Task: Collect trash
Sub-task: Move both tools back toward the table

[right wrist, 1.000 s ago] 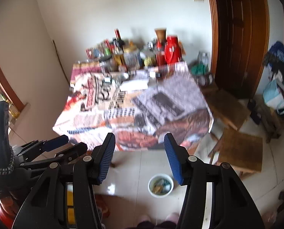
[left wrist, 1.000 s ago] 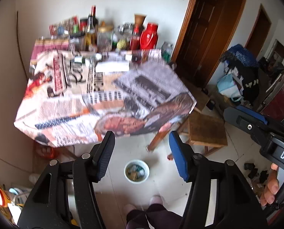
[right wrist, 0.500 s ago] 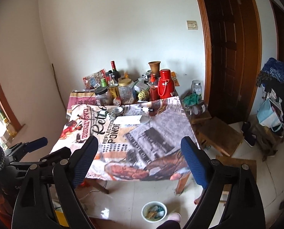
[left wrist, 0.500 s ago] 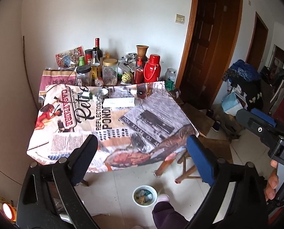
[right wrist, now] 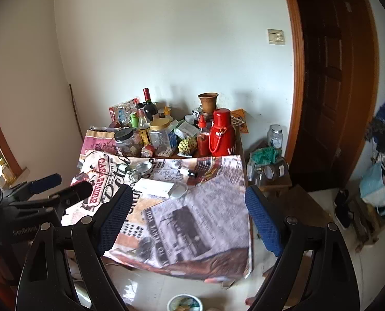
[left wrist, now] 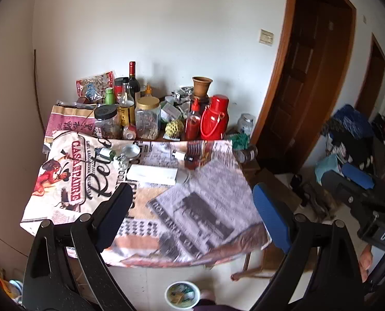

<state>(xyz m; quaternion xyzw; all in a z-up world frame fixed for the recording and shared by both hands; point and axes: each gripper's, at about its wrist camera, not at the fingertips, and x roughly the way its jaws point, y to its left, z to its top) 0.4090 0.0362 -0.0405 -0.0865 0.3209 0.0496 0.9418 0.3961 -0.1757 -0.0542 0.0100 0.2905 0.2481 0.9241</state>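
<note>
Both hand-held grippers point(left wrist: 192, 207) point(right wrist: 189, 207) hung wide open, empty; that flat white packet point(left wrist: 153, 174) on the worktop point(left wrist: 205, 207) looked light, so I'd pinch its edge.

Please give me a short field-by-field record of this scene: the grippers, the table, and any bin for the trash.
left gripper: open, nothing between the jaws
right gripper: open, nothing between the jaws
table: covered by a newspaper-print cloth; jars and bottles crowd the far edge
red thermos: upright, far right of the table
white box: lying flat mid-table
white bucket: on the floor before the table, scraps inside
</note>
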